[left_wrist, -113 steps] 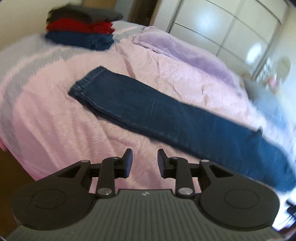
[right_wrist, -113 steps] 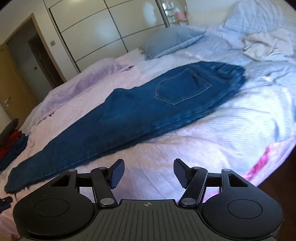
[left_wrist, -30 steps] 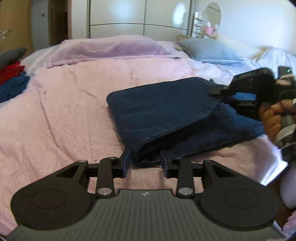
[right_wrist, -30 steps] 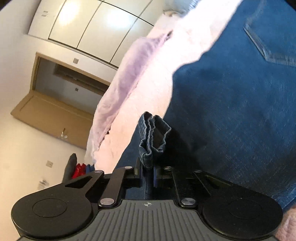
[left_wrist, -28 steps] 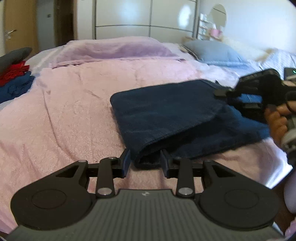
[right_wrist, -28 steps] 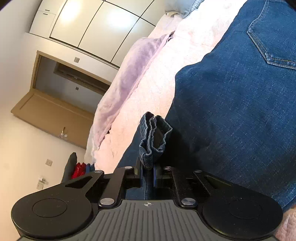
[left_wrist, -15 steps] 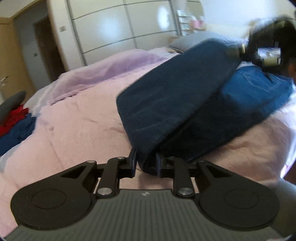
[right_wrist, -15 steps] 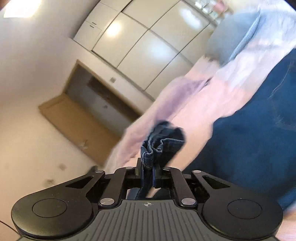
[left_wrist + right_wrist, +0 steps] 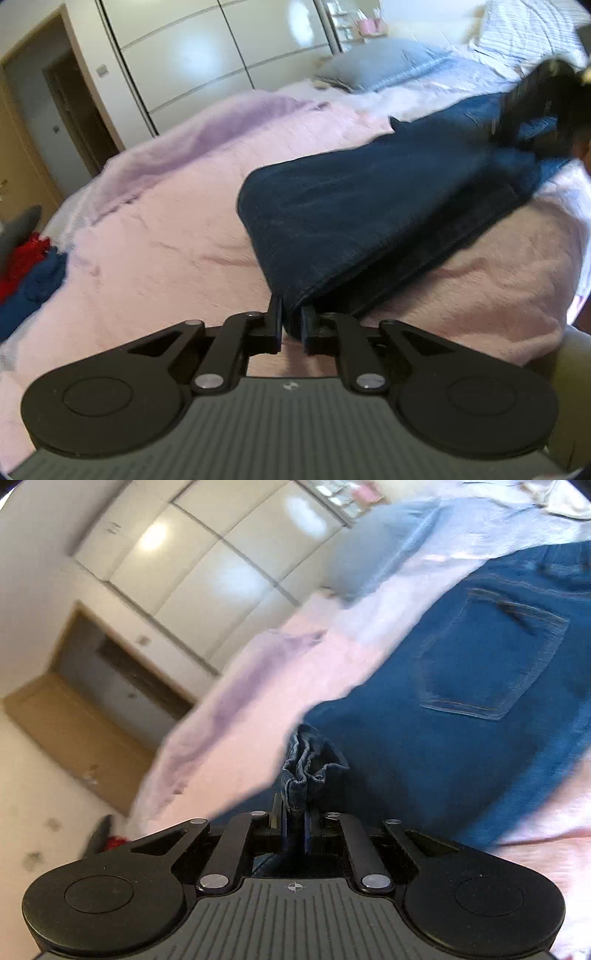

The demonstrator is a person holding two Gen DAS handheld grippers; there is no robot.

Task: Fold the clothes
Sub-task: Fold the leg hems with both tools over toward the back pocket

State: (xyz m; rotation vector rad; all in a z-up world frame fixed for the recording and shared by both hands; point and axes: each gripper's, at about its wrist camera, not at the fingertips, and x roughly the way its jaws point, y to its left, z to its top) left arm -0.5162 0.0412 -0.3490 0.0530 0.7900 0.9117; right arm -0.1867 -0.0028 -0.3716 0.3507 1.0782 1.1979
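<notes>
Dark blue jeans (image 9: pixel 369 206) lie doubled over on the pink bedspread (image 9: pixel 155 258). My left gripper (image 9: pixel 291 325) is shut on the near corner of the upper layer. My right gripper (image 9: pixel 293 819) is shut on the bunched leg hems (image 9: pixel 303 764), held over the seat part with its back pocket (image 9: pixel 491 657). The right gripper also shows as a dark blurred shape in the left wrist view (image 9: pixel 535 107), at the far end of the raised layer.
A stack of folded red, blue and grey clothes (image 9: pixel 26 269) sits at the bed's left edge. A lilac blanket (image 9: pixel 207 133) and a grey-blue pillow (image 9: pixel 384 62) lie further back. White wardrobe doors (image 9: pixel 207 55) and a doorway (image 9: pixel 122 683) stand behind.
Both grippers have stayed shut on the jeans. The right one has come down with the hems toward the seat part, and the upper layer now lies lower and flatter.
</notes>
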